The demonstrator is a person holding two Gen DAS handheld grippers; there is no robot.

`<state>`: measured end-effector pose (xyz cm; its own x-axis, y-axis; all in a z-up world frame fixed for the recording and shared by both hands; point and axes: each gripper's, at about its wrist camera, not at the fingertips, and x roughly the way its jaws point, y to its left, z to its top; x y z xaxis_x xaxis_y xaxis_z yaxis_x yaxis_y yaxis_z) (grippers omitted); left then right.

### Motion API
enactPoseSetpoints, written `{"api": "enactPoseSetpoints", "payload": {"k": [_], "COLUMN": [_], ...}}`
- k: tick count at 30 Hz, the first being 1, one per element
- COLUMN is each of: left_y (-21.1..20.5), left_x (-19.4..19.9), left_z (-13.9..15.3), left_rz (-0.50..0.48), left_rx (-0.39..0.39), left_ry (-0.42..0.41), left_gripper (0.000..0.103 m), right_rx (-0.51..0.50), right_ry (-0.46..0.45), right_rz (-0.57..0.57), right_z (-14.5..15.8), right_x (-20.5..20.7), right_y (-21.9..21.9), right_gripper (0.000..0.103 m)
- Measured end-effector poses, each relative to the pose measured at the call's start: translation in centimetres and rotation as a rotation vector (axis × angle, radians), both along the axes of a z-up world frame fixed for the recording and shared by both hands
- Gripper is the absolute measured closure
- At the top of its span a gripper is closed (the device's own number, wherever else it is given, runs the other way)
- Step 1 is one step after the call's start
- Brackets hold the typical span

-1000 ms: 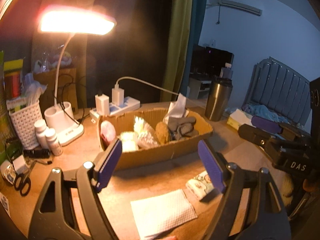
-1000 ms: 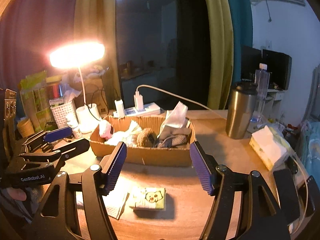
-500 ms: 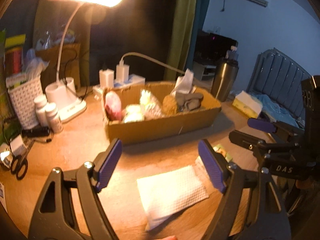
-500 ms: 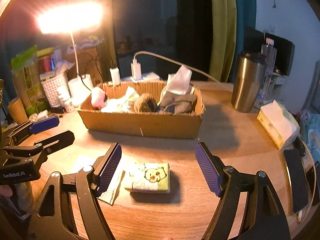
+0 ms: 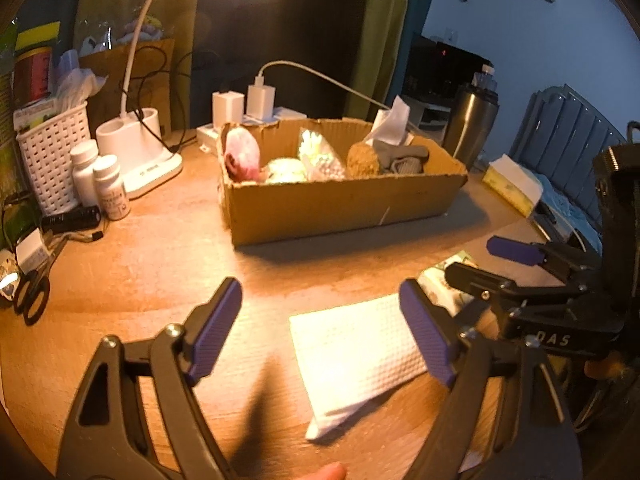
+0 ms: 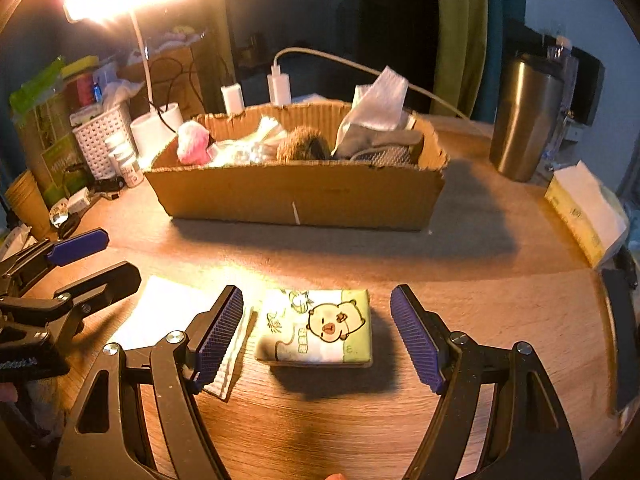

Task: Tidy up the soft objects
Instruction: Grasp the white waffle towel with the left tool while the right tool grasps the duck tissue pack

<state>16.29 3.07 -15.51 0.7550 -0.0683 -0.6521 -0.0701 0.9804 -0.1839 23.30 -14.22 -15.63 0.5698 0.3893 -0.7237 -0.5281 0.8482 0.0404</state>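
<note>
Both grippers have descended toward the table over the last second; the right gripper (image 6: 316,332) now brackets the tissue pack (image 6: 316,330), jaws spread, nothing grasped; the left gripper (image 5: 320,336), likewise released, hangs over the white cloth (image 5: 356,354); pickup appears imminent; open tabletop separates both items from the cardboard box (image 6: 296,196).

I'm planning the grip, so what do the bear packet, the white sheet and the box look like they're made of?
Bear packet: glossy printed plastic wrap, probably tissues, judging by sheen and soft edges. White sheet: embossed, matte paper towel or cloth, dimpled texture. Box: matte brown corrugated cardboard, ragged torn rim.
</note>
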Motion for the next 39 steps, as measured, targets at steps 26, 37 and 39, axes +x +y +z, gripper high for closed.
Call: {"api": "enactPoseSetpoints", "payload": {"k": [26,37,39], "left_y": [-5.7,-6.1,-6.2], "left_x": [2.5,3.0,2.8], "left_z": [-3.1,-3.8,-3.6], "left_rz": [-0.116,-0.143,-0.16], "left_rx": [0.149,0.166,0.172], "left_ry": [0.168,0.199,0.187], "left_gripper": [0.012,0.028,0.045], "right_rx": [-0.005,0.02,0.023], "right_ry": [0.048,0.025,0.016], "right_rz": [-0.042,-0.073,-0.073], "right_z": [-1.7,-1.2,-0.9], "right_x": [0.6,0.8,0.7], "right_y": [-3.2,-4.8,-5.0], "right_gripper": [0.033,0.033,0.033]}}
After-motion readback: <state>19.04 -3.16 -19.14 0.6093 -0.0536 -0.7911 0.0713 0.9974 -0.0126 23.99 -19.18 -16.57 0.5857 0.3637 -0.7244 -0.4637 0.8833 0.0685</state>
